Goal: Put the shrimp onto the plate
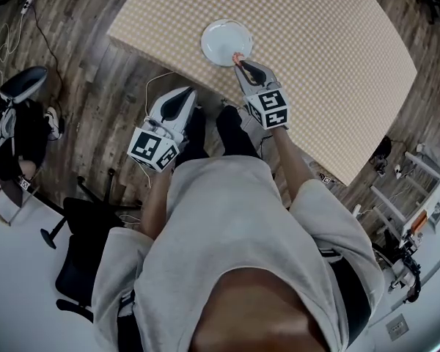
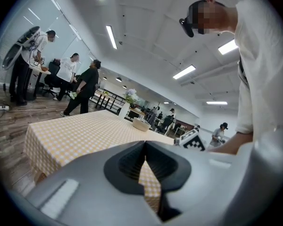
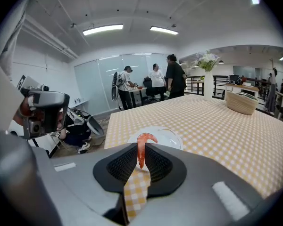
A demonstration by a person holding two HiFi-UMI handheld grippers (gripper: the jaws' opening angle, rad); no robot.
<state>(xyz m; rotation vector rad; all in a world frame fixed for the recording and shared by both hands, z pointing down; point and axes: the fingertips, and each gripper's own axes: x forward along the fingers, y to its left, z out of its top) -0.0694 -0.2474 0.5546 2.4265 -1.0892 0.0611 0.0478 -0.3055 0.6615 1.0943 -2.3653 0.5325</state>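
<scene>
Pinching shrimp (image 3: 141, 150) upright between right gripper (image 1: 240, 63) jaws, narrowly parted, pads pressed on both sides. Shrimp poised at near rim of white plate (image 1: 218, 41), which sits on yellow-checked tablecloth (image 1: 323, 57). Left gripper (image 1: 185, 94) beyond table edge, over wood floor (image 1: 95, 72), jaws closed tip to tip, nothing between them.

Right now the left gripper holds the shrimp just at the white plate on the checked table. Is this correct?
Not quite: the right gripper holds the shrimp between its jaws, as the right gripper view shows. The left gripper is shut and empty. The rest stands: it is at the white plate on the checked table.
</scene>
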